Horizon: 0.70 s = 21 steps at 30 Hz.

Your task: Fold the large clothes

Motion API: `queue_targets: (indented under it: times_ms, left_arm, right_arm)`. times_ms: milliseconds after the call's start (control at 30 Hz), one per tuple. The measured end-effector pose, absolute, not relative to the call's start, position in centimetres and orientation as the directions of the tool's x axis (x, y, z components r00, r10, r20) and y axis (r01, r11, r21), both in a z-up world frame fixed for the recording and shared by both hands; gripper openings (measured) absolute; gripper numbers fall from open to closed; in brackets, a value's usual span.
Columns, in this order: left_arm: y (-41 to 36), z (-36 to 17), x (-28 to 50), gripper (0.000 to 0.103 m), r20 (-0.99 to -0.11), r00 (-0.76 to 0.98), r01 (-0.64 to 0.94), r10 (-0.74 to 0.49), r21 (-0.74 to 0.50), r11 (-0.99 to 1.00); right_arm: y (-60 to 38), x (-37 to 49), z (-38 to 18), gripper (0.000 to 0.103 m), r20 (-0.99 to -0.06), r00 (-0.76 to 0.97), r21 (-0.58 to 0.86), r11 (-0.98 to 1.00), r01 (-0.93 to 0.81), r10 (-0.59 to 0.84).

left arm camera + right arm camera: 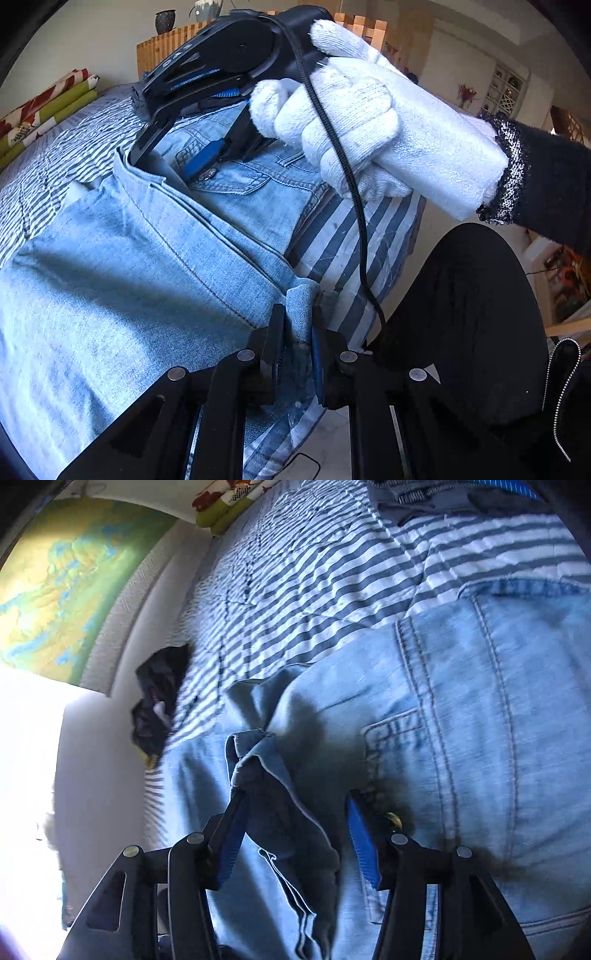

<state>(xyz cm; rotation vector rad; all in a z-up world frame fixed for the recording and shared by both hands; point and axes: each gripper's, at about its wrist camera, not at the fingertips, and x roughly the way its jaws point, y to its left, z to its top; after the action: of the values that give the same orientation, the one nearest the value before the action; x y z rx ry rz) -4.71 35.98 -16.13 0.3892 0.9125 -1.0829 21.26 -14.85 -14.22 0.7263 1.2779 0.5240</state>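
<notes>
Striped bed cover (314,572) fills the upper half of the right wrist view, quilted grey-and-white bands, wrinkled, running off to a white wall at the left edge of the frame. Spread over it, the denim shirt (110,277): pale washed blue, soft weave, double-stitched seams, a flapped chest pocket with a metal snap (207,174) up in the centre of the left wrist view. The shirt takes the whole lower left of that frame and the lower right of the other.

Left claw (297,354) at the bottom centre of its frame, fingers drawn together and clamped on a narrow fold of the denim edge, cloth pinched upright between the black finger and the blue-padded one.

Right claw (295,834), fingers standing well apart, ribbed blue pads facing inward. A bunched, knotted-looking twist of denim (255,760) lies in the gap, leaning against the left finger, the right pad clear of it.

In the left wrist view, upper centre, the right claw (177,155) points down at the pocket area, gripped by a white knit-gloved hand (343,122), black fuzzy sleeve at the right edge, a black cable trailing down

A dark crumpled cloth (159,698) sits at the bed's left edge
</notes>
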Motion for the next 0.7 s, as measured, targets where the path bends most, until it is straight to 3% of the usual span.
queue_targets:
  times_ms: [367, 467, 667, 700]
  left_arm:
    - [35.5, -16.2, -4.5, 0.013, -0.802, 0.162, 0.888, -0.575, -0.136, 0.44]
    - [35.2, -16.2, -4.6, 0.013, -0.805, 0.166, 0.889, -0.569, -0.127, 0.439]
    - [34.7, -16.3, -4.7, 0.013, -0.814, 0.17, 0.888, -0.556, -0.119, 0.445]
    - [34.6, -16.2, -4.9, 0.013, -0.814, 0.174, 0.889, -0.554, -0.112, 0.445]
  right_arm:
    - [-17.4, 20.1, -14.9, 0.049, -0.589, 0.209, 0.799, 0.601, 0.007, 0.78]
    - [-17.0, 20.1, -14.8, 0.049, -0.641, 0.207, 0.755, 0.656, -0.001, 0.739]
    - [-12.5, 21.1, -14.0, 0.048, -0.818, 0.222, 0.531, 0.845, -0.064, 0.531]
    - [-11.9, 21.2, -14.0, 0.037, -0.842, 0.22, 0.49, 0.869, -0.071, 0.493]
